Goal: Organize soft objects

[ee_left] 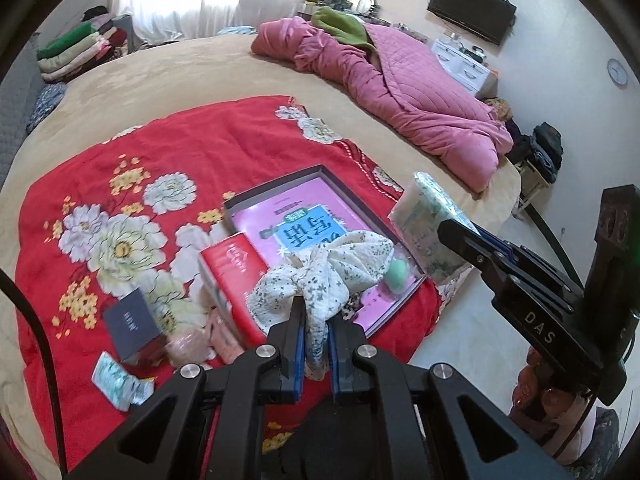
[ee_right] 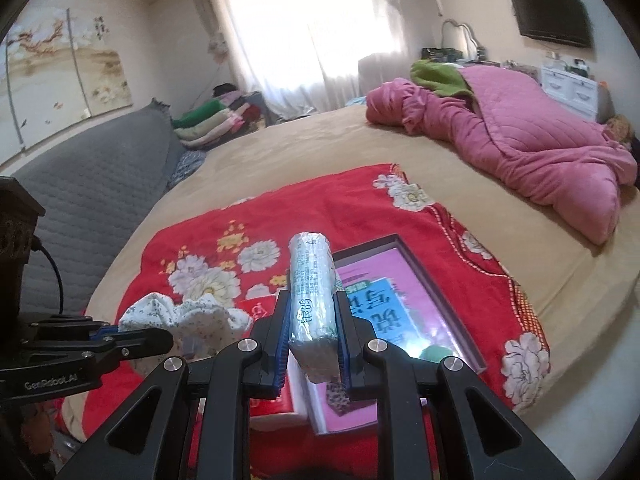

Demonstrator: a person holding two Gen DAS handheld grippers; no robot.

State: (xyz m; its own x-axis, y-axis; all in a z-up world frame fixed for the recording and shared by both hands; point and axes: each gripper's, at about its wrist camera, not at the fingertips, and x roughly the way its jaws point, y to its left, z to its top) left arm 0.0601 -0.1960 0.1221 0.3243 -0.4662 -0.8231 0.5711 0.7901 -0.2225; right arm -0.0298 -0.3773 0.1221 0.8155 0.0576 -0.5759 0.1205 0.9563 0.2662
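Observation:
My left gripper [ee_left: 316, 316] is shut on a white cloth with small dark flowers [ee_left: 332, 268], which hangs bunched above the open dark box [ee_left: 276, 186]. In the right wrist view the same cloth [ee_right: 180, 316] shows at the left gripper's tip. My right gripper [ee_right: 314, 308] is shut on a pale green tissue pack [ee_right: 312, 292], held lengthwise between the pads. That pack [ee_left: 428, 224] also shows at the right in the left wrist view, beside the box. The box [ee_right: 420, 256] holds a pink book [ee_left: 280, 220] and a small green sponge [ee_left: 396, 274].
A red floral blanket [ee_left: 168, 152] covers the near part of the tan bed [ee_left: 192, 68]. On it lie a red box [ee_left: 232, 272], a dark card box [ee_left: 128, 320], a second tissue pack [ee_left: 120, 384] and pink fabric [ee_left: 196, 344]. A pink quilt [ee_left: 400, 92] lies far right; folded clothes [ee_left: 76, 48] far left.

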